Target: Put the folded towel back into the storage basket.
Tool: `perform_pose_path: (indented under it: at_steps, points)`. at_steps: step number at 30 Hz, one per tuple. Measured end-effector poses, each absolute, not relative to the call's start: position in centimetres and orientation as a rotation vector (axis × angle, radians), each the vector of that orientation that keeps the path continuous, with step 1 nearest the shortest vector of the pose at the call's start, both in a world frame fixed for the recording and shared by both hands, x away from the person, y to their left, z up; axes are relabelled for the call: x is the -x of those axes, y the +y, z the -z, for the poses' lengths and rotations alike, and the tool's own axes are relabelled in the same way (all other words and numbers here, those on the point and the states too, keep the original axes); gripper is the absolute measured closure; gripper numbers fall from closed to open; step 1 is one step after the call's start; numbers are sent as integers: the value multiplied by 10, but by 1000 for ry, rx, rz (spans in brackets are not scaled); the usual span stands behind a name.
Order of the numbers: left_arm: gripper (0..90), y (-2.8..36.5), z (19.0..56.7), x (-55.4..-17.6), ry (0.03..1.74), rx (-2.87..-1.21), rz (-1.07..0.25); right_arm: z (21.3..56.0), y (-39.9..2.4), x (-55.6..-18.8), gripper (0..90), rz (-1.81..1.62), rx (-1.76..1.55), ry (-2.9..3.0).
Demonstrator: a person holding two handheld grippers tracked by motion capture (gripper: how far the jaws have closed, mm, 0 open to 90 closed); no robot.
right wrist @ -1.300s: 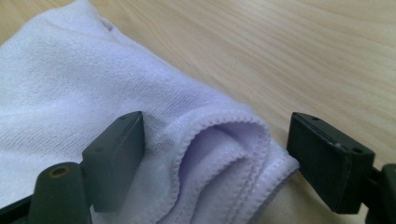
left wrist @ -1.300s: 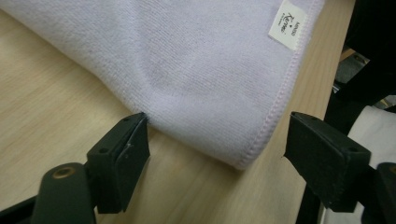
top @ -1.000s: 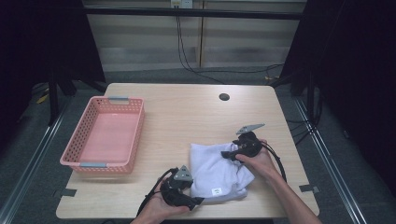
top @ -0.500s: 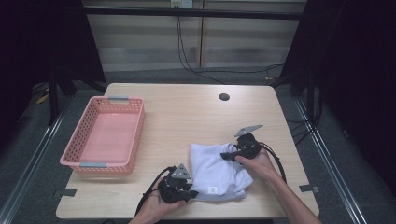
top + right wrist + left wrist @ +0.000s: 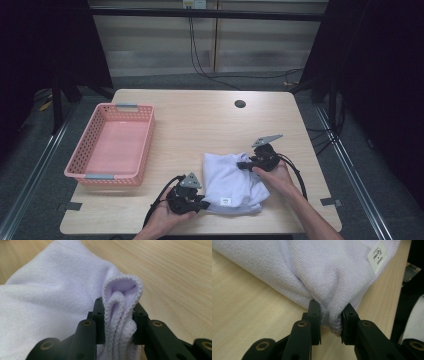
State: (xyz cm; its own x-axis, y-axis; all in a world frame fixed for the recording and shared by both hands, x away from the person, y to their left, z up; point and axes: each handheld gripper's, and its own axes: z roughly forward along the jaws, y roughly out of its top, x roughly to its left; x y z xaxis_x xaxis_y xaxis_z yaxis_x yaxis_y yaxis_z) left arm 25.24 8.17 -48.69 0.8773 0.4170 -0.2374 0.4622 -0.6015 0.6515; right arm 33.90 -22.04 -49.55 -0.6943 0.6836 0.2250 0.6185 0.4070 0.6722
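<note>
Just now both pairs of jaws have been closing: the left gripper pinches the white towel's edge, its white label up to the right, print too small to read; the right gripper pinches a bunched fold.

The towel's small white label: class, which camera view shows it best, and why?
The left gripper view: the label is close, its print visible though unreadable. In the high view it is a tiny white patch on the towel. The right gripper view gives plain cloth.

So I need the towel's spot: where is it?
High view: the white towel lies near the table's front edge, right of the pink basket, between both grippers.
</note>
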Motion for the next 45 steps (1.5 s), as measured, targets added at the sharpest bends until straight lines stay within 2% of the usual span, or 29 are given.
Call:
perform_pose_path:
  at_steps: [7,31,45]
  points:
    - [773,92,485,-267,699,-2217,98,495,-221,-345,730,-1219,-1255,2490]
    - [773,85,448,-277,628,-2061,119,457,-246,-352,733,-1359,-1282,2385]
    - [774,87,417,-285,591,-1982,89,421,-250,-361,733,-1410,-1233,2335]
